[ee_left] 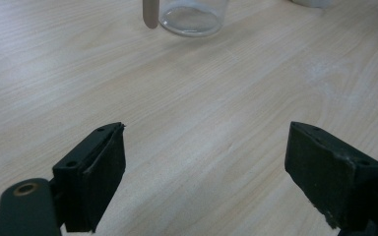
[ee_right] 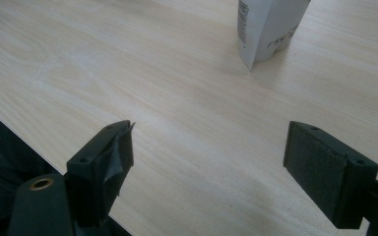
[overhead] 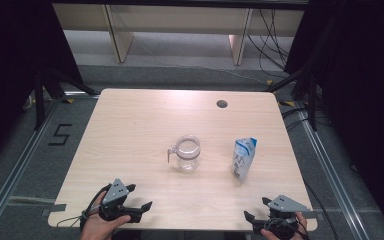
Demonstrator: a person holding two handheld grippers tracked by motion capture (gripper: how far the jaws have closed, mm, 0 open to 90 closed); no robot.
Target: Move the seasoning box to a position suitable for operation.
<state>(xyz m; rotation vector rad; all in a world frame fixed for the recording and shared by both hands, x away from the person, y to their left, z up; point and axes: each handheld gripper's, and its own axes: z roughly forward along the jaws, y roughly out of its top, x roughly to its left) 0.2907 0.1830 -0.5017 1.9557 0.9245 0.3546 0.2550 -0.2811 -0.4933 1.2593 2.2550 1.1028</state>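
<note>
Right gripper (overhead: pixel 258 216) spread, empty; pouch (overhead: pixel 243 159) upright straight ahead, nearer it than the spread left gripper (overhead: pixel 141 197).

A rectangular light-wood table (overhead: pixel 130 130) with rounded corners and a round cable hole (overhead: pixel 222 104) stands on grey floor (overhead: pixel 190 62). Beige wooden furniture panels (overhead: pixel 180 20) sit behind. Black curtains (overhead: pixel 365 75) flank both sides. Loose black cables (overhead: pixel 272 35) trail rear right.

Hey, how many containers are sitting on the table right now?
2. A clear glass jug with a handle stands near the middle of the table; a white and blue pouch stands upright to its right. Nothing seems hidden.
</note>
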